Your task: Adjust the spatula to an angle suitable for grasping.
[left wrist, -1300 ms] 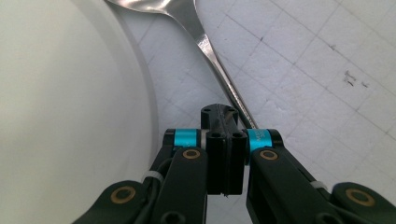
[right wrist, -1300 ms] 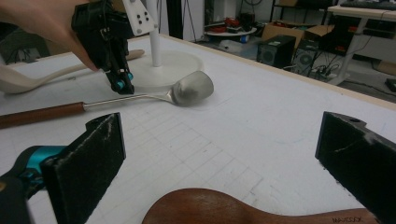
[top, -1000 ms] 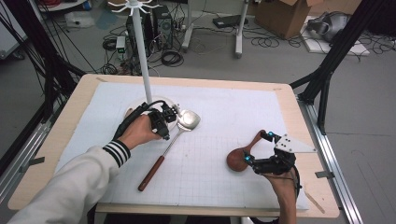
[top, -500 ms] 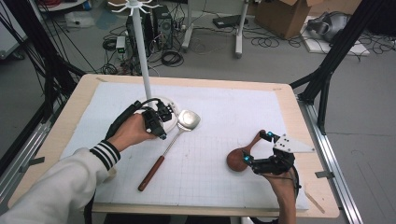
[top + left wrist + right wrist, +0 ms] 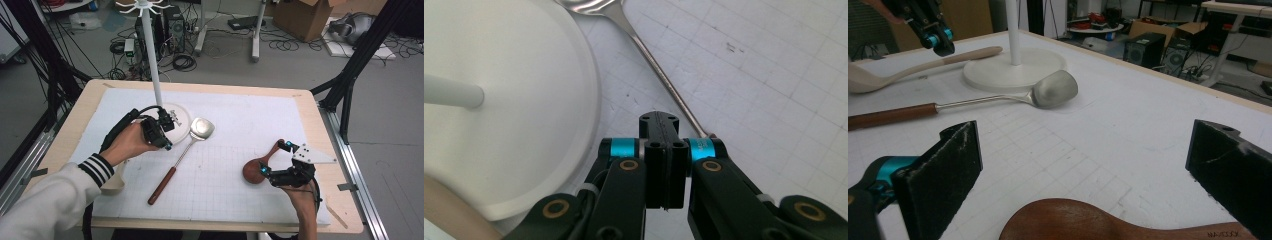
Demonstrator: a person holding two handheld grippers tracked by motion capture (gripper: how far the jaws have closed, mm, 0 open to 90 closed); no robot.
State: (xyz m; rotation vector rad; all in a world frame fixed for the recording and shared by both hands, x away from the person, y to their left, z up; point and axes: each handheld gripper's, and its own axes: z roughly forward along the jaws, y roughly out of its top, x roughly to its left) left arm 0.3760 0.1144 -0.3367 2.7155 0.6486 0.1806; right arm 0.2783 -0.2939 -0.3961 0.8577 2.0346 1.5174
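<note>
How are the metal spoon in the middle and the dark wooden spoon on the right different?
The metal spoon has a shiny silver bowl and thin shaft ending in a reddish-brown handle; the wooden spoon is dark brown wood all over. The metal spoon looks longer and lies free beside the white stand base, while the wooden spoon sits between the open jaws of the right gripper. Both lie flat on the gridded mat.

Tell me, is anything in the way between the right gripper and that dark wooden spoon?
Nothing visible is. The right gripper stands open with the wooden spoon lying on the mat between its jaws, and no other thing sits in the gap. The metal spatula lies farther off, near the white stand.
</note>
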